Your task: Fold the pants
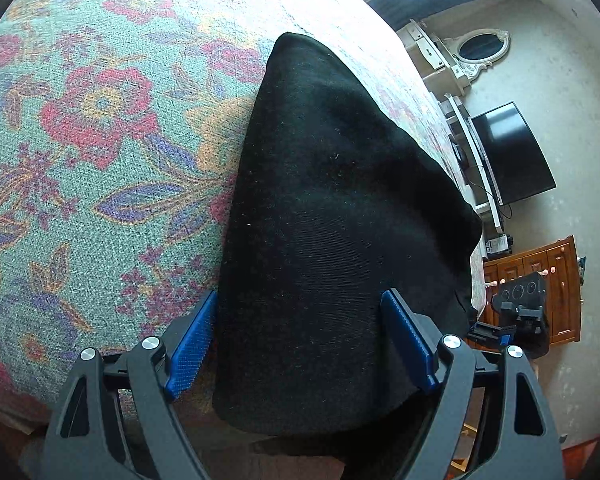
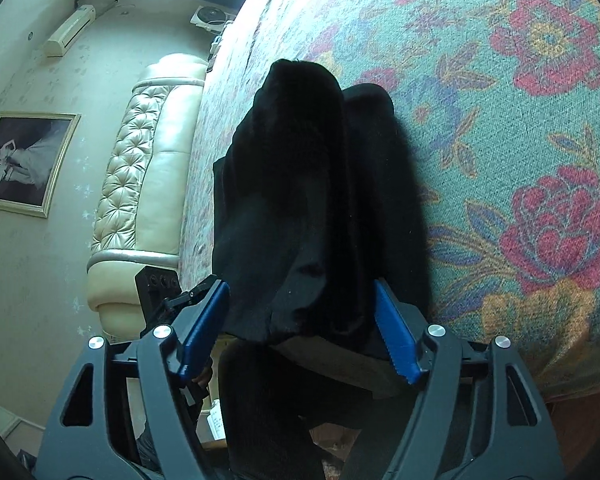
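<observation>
Fingers [image 1: 408, 344] of both grippers stand spread, gripping nothing, over black pants [image 1: 332, 208] at the bed's [image 1: 100, 128] near edge.

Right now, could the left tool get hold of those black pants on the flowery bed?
Probably yes. The left tool is open with the black pants already between its blue fingers, and nothing lies in the way.

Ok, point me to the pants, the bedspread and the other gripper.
pants [image 1: 332, 208]: left wrist view, middle of the black fabric.
bedspread [image 1: 100, 128]: left wrist view, bare floral cloth.
right gripper [image 1: 496, 330]: left wrist view, its blue fingertips.
</observation>
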Tool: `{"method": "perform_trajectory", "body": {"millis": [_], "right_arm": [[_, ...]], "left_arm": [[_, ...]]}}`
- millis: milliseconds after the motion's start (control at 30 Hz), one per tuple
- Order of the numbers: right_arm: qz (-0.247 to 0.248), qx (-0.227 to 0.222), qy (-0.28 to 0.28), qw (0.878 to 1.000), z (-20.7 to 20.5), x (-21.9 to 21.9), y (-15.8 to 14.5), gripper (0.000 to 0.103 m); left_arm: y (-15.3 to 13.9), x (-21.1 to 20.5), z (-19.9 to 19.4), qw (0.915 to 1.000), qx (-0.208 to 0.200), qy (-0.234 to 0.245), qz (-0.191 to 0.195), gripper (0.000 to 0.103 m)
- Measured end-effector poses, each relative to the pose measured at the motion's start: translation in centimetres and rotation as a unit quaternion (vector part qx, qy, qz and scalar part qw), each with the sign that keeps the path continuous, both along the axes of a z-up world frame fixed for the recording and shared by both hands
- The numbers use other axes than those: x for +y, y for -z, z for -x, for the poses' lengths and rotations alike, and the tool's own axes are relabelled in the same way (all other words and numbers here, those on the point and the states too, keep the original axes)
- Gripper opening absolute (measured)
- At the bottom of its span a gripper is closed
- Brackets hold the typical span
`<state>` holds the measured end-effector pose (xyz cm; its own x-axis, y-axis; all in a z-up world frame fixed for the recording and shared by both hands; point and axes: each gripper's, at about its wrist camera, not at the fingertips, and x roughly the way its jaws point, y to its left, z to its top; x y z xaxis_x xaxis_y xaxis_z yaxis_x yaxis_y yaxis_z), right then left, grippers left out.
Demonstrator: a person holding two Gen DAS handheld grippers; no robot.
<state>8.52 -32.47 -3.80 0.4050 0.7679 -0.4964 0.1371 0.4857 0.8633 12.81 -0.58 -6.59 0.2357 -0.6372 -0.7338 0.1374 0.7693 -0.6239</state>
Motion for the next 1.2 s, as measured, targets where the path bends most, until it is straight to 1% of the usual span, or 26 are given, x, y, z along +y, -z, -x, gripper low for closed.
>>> {"method": "perform_trajectory", "body": {"millis": [33, 67, 133, 167, 200, 267, 333, 433, 500, 533, 600, 633, 667, 700, 733, 800, 867, 933, 1000, 1100, 1200], "right_arm": [[0.011, -0.002, -0.006, 1.000, 0.1, 0.1, -0.1, 0.048], [0.025, 0.001, -0.012, 1.000, 0.2, 0.3, -0.1, 0.013], [0.036, 0.002, -0.027, 0.999, 0.4, 0.5, 0.0, 0.012], [0.056, -0.002, -0.038, 0.998, 0.6, 0.7, -0.1, 0.012], [0.062, -0.004, -0.040, 0.997, 0.8, 0.6, 0.0, 0.012], [0.046, 0.001, -0.033, 0.998, 1.1, -0.1, 0.9, 0.012], [0.018, 0.006, -0.021, 1.000, 1.4, -1.0, 1.9, 0.012], [-0.003, 0.010, -0.014, 1.000, 1.2, -1.6, 2.4, 0.012], [-0.011, 0.009, -0.011, 1.000, 1.2, -2.0, 2.3, 0.014], [-0.015, 0.009, -0.011, 1.000, 1.3, -2.2, 2.1, 0.020], [-0.016, 0.000, -0.012, 1.000, 1.5, -3.0, 1.5, 0.044], [-0.011, -0.011, -0.008, 1.000, 1.6, -3.5, 1.0, 0.074], [0.008, -0.025, 0.003, 1.000, 1.6, -4.2, 0.3, 0.090], [0.026, -0.042, 0.018, 0.999, 1.6, -4.8, -0.3, 0.090], [0.028, -0.052, 0.025, 0.998, 1.3, -5.3, -0.6, 0.090], [0.013, -0.062, 0.044, 0.997, 0.3, -6.2, -0.5, 0.090], [0.009, -0.068, 0.058, 0.996, -0.9, -6.7, -0.1, 0.090], [0.009, -0.066, 0.049, 0.997, -2.6, -6.6, 0.6, 0.090], [0.016, -0.056, 0.044, 0.997, -4.1, -6.3, 1.6, 0.090], [-0.003, -0.051, 0.047, 0.998, -5.9, -6.0, 2.9, 0.090], [-0.034, -0.069, 0.050, 0.996, -7.6, -5.9, 3.1, 0.090]], "left_arm": [[0.0, 0.0, 0.0, 1.0000, 0.000, 0.000, 0.000, 0.080], [0.0, 0.0, 0.0, 1.0000, 0.000, 0.000, 0.000, 0.081], [0.0, 0.0, 0.2, 1.0000, 0.001, -0.002, 0.001, 0.080], [0.0, 0.0, 0.2, 1.0000, 0.001, -0.002, 0.001, 0.081], [0.1, 0.2, 0.3, 1.0000, 0.001, 0.000, 0.001, 0.080], [0.0, 0.0, 0.2, 1.0000, 0.000, 0.003, 0.001, 0.081], [0.0, -0.2, 0.2, 1.0000, 0.000, 0.003, 0.003, 0.081], [0.0, 0.1, 0.0, 0.9998, 0.007, 0.003, 0.017, 0.081], [0.1, 0.7, -0.2, 0.9995, 0.013, -0.007, 0.028, 0.081], [0.1, 1.1, -0.3, 0.9993, 0.014, -0.013, 0.033, 0.081], [0.0, 1.9, -0.6, 0.9987, 0.015, -0.024, 0.041, 0.081], [-0.1, 2.2, -0.7, 0.9986, 0.013, -0.026, 0.045, 0.081], [-0.2, 2.4, -1.0, 0.9985, 0.010, -0.025, 0.047, 0.081], [-0.4, 2.4, -1.3, 0.9986, 0.006, -0.023, 0.047, 0.081], [-0.6, 2.4, -1.8, 0.9988, 0.000, -0.019, 0.046, 0.081], [-0.8, 2.2, -2.9, 0.9990, -0.012, -0.012, 0.042, 0.081], [-0.7, 1.8, -4.4, 0.9984, -0.006, -0.002, 0.056, 0.081], [-0.4, 1.2, -5.9, 0.9976, -0.001, 0.005, 0.069, 0.081], [-0.3, 0.5, -7.6, 0.9974, 0.001, 0.011, 0.071, 0.081], [0.1, -0.4, -10.0, 0.9968, 0.006, 0.012, 0.079, 0.081], [0.7, -1.0, -11.9, 0.9948, 0.019, 0.006, 0.100, 0.081]]}}
